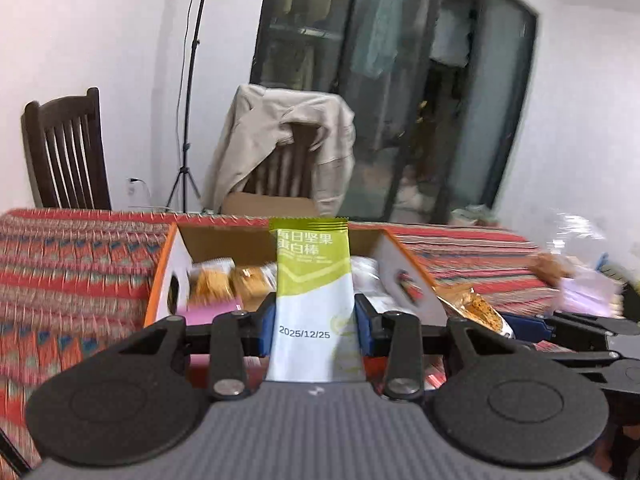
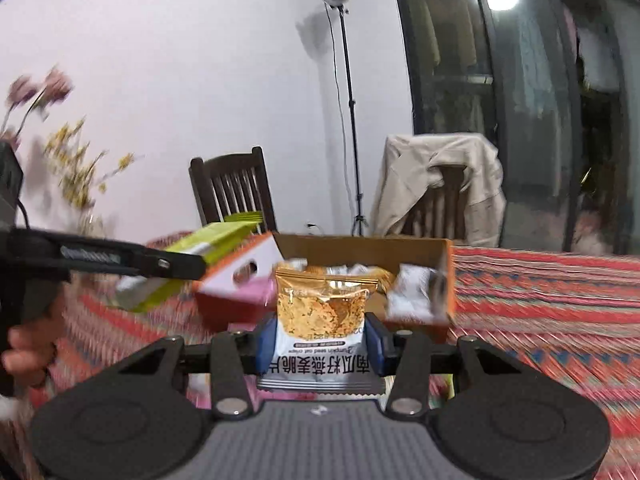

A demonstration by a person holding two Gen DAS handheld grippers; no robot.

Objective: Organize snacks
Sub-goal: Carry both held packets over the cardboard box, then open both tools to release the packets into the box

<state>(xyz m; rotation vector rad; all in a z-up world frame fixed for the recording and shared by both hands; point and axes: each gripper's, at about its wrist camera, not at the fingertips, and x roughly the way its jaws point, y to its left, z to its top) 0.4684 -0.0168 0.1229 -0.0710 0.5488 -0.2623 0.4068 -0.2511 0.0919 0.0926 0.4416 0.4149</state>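
glossy plastic snack wrapper (image 1: 313, 300), cardboard box (image 1: 224, 236), woven tablecloth (image 1: 72, 264)

Flowers (image 2: 60, 136) are just a smear, and half the packets in the box (image 1: 224, 236) hide behind the green bar (image 1: 312, 280).

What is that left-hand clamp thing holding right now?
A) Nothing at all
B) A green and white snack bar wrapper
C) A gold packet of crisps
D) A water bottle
B: in the left wrist view the left gripper has its jaws closed on both sides of a green and white snack bar, held upright in front of the open cardboard box; the gold crisp packet sits in the right gripper.
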